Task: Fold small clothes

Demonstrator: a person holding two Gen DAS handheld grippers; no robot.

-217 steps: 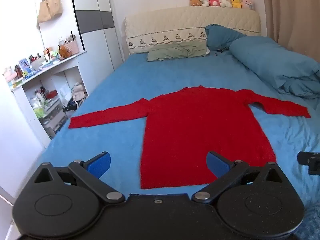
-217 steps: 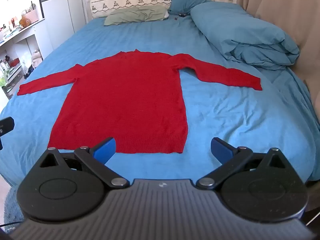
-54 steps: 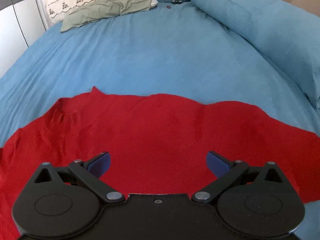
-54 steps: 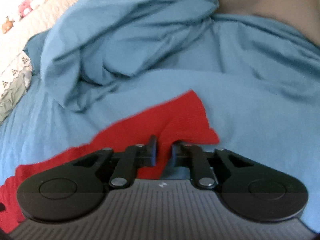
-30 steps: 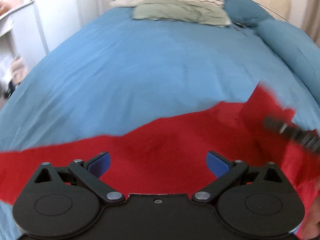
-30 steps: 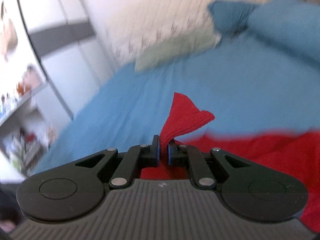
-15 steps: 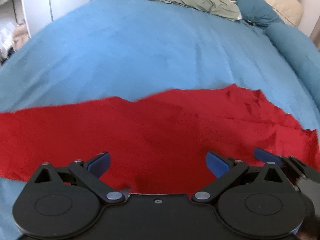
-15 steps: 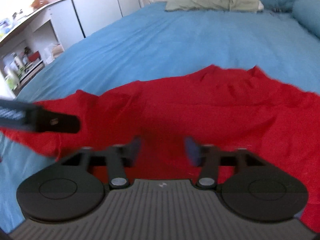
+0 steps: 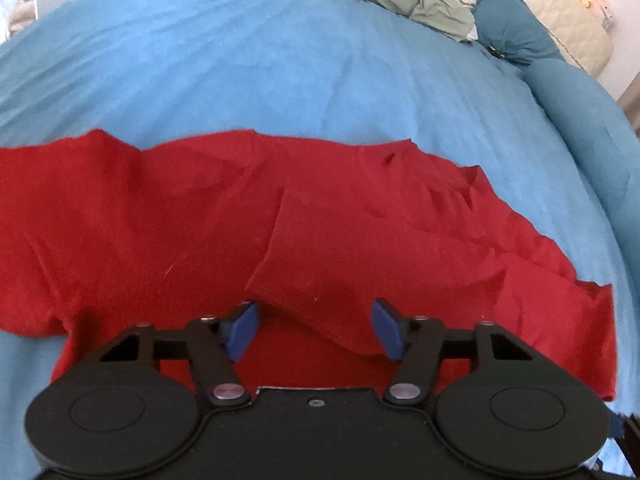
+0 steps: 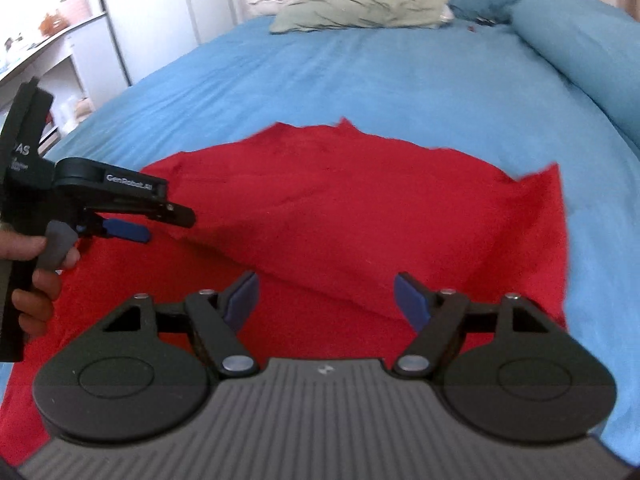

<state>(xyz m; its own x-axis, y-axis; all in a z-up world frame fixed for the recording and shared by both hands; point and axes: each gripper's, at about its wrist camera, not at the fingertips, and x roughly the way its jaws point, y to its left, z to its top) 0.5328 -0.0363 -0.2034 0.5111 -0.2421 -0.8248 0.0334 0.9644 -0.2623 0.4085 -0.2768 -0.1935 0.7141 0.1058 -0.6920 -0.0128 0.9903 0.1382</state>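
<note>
Right gripper (image 10: 324, 300) has let go of the sleeve (image 10: 360, 240); jaws opening, empty, the sleeve now folded across the red sweater (image 9: 140, 232) just ahead. Left gripper (image 9: 314, 330) closing over the folded edge, pads not touching. First fold looks done.

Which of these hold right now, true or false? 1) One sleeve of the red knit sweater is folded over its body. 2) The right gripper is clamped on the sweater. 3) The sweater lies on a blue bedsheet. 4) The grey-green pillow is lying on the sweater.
1) True: a sleeve lies across the red knit sweater.
2) False: the right gripper is opening, clear of the fabric.
3) True: the blue bedsheet shows all around it.
4) False: the grey-green pillow lies apart, at the head of the bed.
</note>
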